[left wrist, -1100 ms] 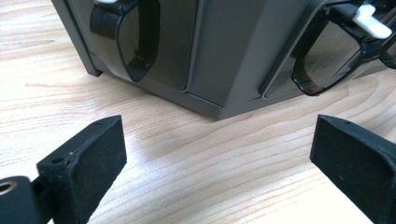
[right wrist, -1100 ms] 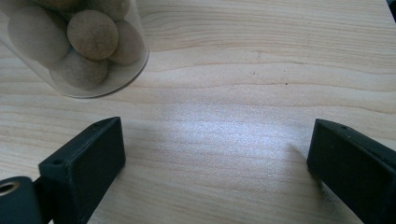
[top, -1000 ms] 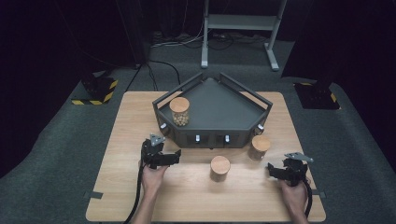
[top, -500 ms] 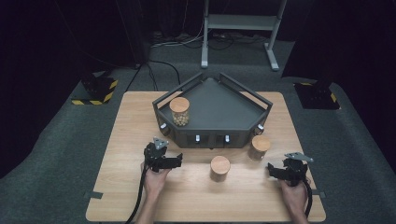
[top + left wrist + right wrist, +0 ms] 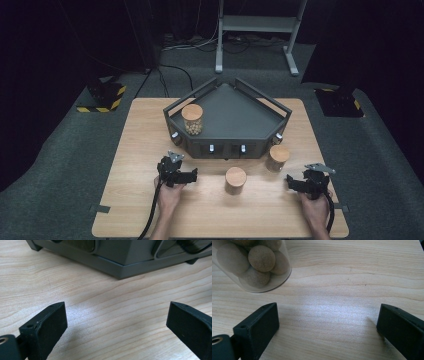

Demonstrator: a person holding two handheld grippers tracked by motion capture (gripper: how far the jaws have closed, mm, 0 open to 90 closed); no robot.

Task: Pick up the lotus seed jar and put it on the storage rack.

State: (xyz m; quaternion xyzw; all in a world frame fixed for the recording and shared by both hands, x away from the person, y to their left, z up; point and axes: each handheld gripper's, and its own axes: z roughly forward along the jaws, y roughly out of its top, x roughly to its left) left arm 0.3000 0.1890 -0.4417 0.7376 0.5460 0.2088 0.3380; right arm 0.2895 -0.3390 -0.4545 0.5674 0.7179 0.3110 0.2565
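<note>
Jars are the business here: one [image 5: 235, 180] stands on the bare table [image 5: 140, 150] near the middle, between the two grippers, a second [image 5: 277, 158] sits just right of it, close against the tray's [image 5: 225, 148] near wall, and a third [image 5: 192, 119] already stands inside the tray at its left side. That layout reads, to my eye, as jars being loaded into the tray one at a time, the two outside waiting their turn. Left gripper [image 5: 179, 175] rests low over the wood, left of the middle jar, jaws spread wide with nothing between them and aimed at the tray's base. Right gripper [image 5: 305, 183] sits low at the near right, jaws equally wide and empty; its own view catches a ball-filled jar [image 5: 253, 263] just ahead. Both forearms come in flat from the near edge.
</note>
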